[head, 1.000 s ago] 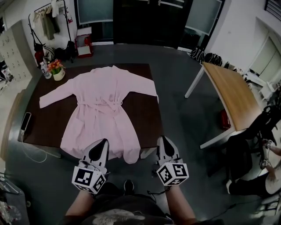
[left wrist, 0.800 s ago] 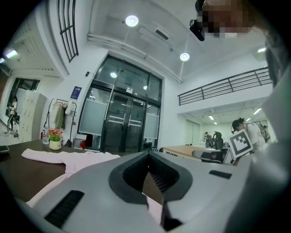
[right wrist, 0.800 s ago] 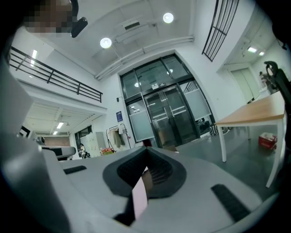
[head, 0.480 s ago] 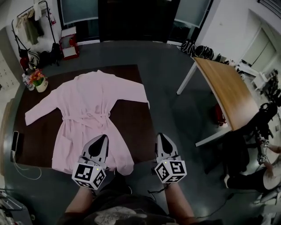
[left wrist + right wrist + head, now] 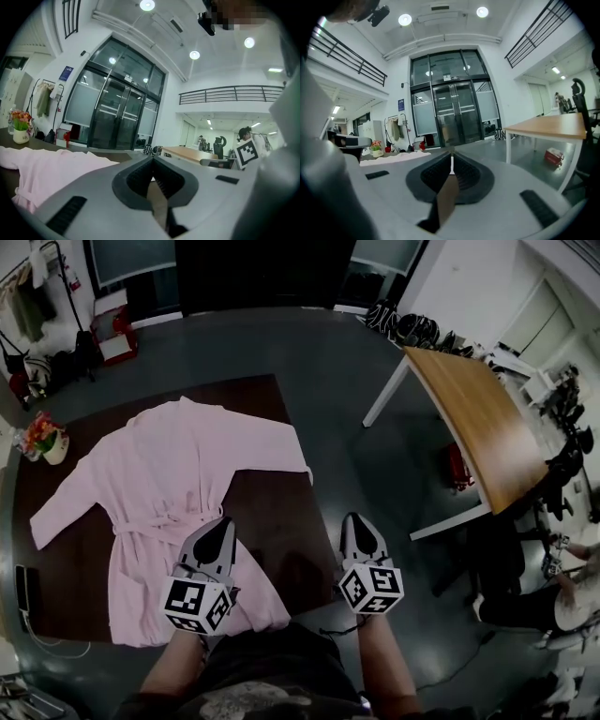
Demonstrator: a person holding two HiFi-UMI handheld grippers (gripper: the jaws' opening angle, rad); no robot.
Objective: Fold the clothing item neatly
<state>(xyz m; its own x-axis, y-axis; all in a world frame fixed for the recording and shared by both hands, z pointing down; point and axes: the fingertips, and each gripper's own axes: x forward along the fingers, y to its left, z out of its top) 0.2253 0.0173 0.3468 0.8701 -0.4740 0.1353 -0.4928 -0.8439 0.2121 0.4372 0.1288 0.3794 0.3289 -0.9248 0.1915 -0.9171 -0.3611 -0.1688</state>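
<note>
**A:** Head view first. Where's the robe?

**B:** The pink robe (image 5: 178,488) lies spread flat on the dark table (image 5: 281,507), sleeves out and belt tied. The left gripper (image 5: 220,523) hovers over the robe's lower part. The right gripper (image 5: 354,519) is by the table's right edge, off the cloth.

**A:** Left gripper view?

**B:** Its jaws are pressed together with nothing between them. The robe sits low on the left.

**A:** Right gripper view?

**B:** The same: jaws closed and empty, with the robe a pale strip off to the left.

**A:** So how should the first fold go?

**B:** I'd open both pairs of jaws before reaching in. Pinch matching points on one side, lift only slightly, and carry that side across with the edges lined up. Watch that the belt doesn't bunch.
</note>
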